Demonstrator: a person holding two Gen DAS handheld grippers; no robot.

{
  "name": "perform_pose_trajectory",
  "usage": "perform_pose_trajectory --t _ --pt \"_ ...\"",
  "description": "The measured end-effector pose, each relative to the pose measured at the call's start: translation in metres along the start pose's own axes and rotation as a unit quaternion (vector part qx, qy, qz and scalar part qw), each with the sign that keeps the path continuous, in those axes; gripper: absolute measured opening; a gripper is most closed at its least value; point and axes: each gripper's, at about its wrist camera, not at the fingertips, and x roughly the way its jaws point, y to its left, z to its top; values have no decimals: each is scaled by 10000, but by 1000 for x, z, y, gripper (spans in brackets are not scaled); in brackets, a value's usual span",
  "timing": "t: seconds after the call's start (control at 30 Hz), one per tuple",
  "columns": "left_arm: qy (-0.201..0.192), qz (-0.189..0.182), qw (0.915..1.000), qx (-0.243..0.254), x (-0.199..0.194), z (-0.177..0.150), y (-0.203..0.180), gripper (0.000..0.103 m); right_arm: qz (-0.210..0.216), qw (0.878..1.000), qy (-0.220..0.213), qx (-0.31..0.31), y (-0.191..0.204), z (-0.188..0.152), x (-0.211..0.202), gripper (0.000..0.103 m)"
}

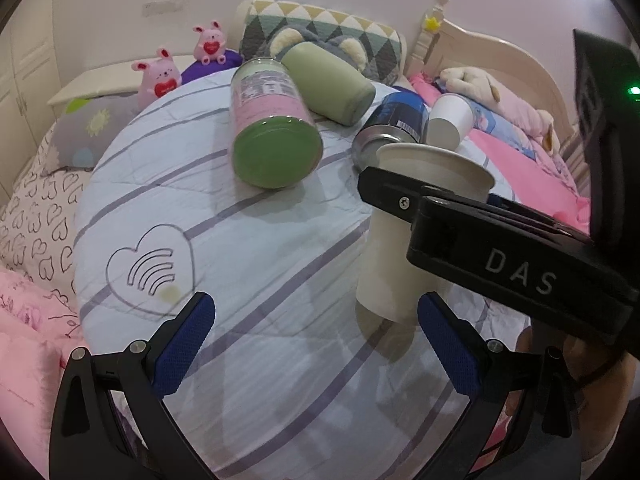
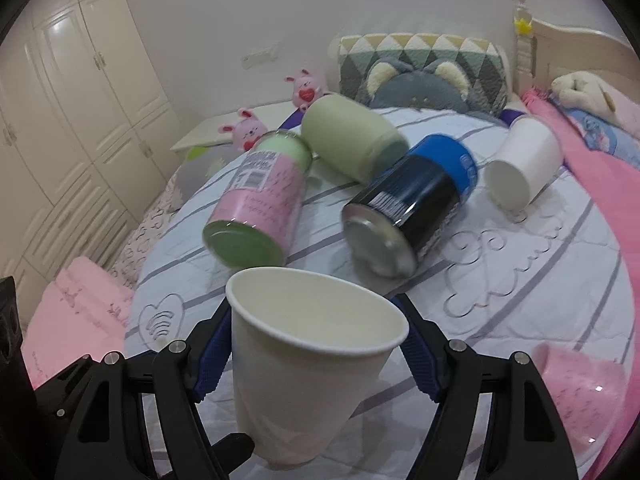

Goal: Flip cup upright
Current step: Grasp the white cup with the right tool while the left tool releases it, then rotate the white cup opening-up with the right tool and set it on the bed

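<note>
A white paper cup (image 2: 304, 364) stands mouth up on the striped cushion (image 2: 520, 288), between the blue pads of my right gripper (image 2: 316, 344), which is shut on it just below the rim. The left wrist view shows the same cup (image 1: 394, 248) with the right gripper's black finger across it. My left gripper (image 1: 316, 344) is open and empty, low over the cushion (image 1: 260, 240), left of the cup. A second white paper cup (image 2: 520, 168) lies on its side at the far right, also in the left wrist view (image 1: 450, 120).
On the cushion lie a pink and green can (image 2: 260, 200), a sage green tumbler (image 2: 352, 140) and a blue and black can (image 2: 412, 200), all on their sides. Pillows, plush toys (image 2: 248, 130) and pink bedding (image 2: 76, 308) surround it. A wardrobe (image 2: 80, 100) stands left.
</note>
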Motion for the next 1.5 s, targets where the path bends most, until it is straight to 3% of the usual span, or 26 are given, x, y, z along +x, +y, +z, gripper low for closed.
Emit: perform_pose_trajectory --t 0.33,1.5 --pt "55 206 9998 60 13 -4 -7 102 -273 9982 -394 -355 -1 -6 -11 76" --pt "-269 381 9982 379 -12 -25 -24 103 -81 9922 -881 -880 21 -42 -47 80"
